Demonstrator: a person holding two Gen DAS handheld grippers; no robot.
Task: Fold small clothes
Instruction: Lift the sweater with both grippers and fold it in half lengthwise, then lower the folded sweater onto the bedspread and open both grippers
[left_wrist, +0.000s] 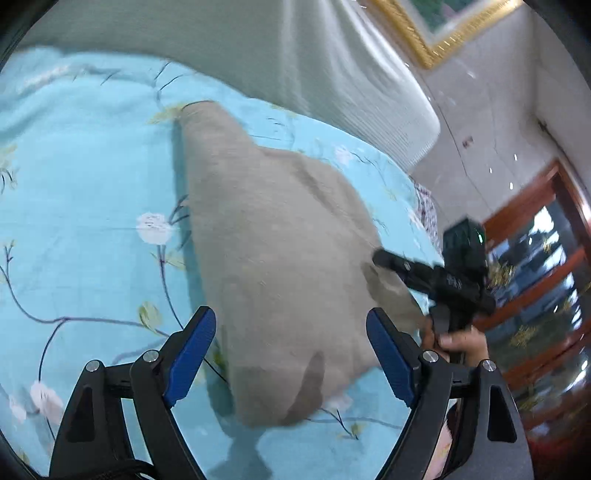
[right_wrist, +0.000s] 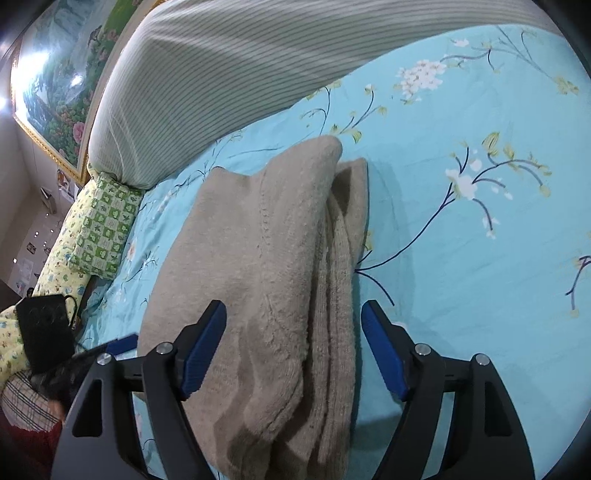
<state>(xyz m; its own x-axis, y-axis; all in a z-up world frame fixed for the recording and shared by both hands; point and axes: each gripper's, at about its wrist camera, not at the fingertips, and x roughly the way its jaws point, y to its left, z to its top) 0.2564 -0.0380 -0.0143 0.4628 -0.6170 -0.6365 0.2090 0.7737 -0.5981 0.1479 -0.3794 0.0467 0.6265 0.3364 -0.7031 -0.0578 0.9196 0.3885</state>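
A beige knitted garment (left_wrist: 273, 258) lies folded lengthwise on the light blue flowered bedsheet (left_wrist: 81, 177). In the right wrist view the garment (right_wrist: 266, 277) shows stacked layers with the fold edges on its right side. My left gripper (left_wrist: 291, 332) is open above the garment's near end, holding nothing. My right gripper (right_wrist: 293, 328) is open above the near end too, its blue pads (right_wrist: 205, 347) on either side of the layers. The right gripper also shows in the left wrist view (left_wrist: 380, 258) at the garment's right edge; there I cannot tell how its jaws stand.
A striped grey-white bolster (right_wrist: 229, 74) lies along the far side of the bed. A green patterned pillow (right_wrist: 103, 229) and a black object (right_wrist: 44, 332) sit at the left. A gold-framed painting (right_wrist: 62, 74) hangs on the wall. A wooden cabinet (left_wrist: 535, 266) stands right.
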